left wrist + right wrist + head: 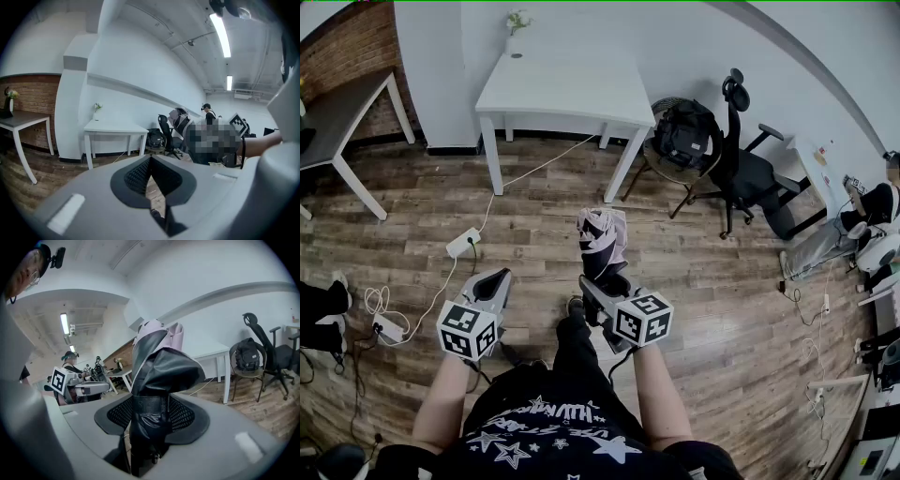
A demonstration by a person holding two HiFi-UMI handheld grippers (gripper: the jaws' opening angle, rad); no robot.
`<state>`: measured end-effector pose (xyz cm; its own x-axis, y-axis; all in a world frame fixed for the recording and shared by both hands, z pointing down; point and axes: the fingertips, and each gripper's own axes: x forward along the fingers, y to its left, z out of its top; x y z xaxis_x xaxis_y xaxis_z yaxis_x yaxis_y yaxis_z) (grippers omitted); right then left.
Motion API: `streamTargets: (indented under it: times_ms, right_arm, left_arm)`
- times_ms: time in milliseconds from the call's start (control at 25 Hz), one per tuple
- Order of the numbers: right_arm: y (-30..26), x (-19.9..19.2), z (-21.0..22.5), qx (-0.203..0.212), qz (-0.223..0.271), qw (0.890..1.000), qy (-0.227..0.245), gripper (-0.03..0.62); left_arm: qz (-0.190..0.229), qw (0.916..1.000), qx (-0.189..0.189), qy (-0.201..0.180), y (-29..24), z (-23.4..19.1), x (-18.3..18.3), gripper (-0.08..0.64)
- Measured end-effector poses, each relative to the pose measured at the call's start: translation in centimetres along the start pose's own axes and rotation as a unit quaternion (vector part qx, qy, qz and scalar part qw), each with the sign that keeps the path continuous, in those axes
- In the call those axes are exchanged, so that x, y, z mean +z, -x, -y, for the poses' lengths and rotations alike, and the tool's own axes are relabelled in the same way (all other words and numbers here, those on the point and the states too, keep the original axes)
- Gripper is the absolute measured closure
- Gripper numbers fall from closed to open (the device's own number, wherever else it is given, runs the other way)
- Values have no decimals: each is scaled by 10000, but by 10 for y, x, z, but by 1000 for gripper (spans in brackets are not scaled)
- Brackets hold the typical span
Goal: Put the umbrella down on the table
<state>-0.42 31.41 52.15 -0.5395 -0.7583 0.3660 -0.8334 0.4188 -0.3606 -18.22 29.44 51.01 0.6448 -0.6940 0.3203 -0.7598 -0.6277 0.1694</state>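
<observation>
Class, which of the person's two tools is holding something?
The right tool: its jaws grip the folded umbrella, whereas the left tool is shut and empty.

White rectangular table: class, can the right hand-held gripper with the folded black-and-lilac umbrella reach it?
Probably not. The white rectangular table stands across wooden floor, well beyond the right hand-held gripper clamped on the folded black-and-lilac umbrella. The way looks free; walking closer should do.

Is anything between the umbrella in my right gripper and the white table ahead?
Nothing visible blocks it. The umbrella, clamped in the right gripper, faces open wooden floor up to the white table. Only a thin white cable lies flat on the floor, left of that line.
</observation>
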Motion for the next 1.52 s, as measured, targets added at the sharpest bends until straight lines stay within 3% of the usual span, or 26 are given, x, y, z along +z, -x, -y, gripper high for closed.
streamTargets:
  times_ms: [560,920,1520]
  right_arm:
    - [-4,-3,5,22,-63,9999,98,360]
    - [-34,-2,43,-46,-122,9999,34,359]
    - [-132,121,183,204,-161,9997,-46,357]
  left_arm:
    - [26,9999,99,75,-4,-3,-5,557]
    - [-58,9998,116,139,-44,-26,-15,557]
    - [-33,9986,525,97,-197,-84,86,557]
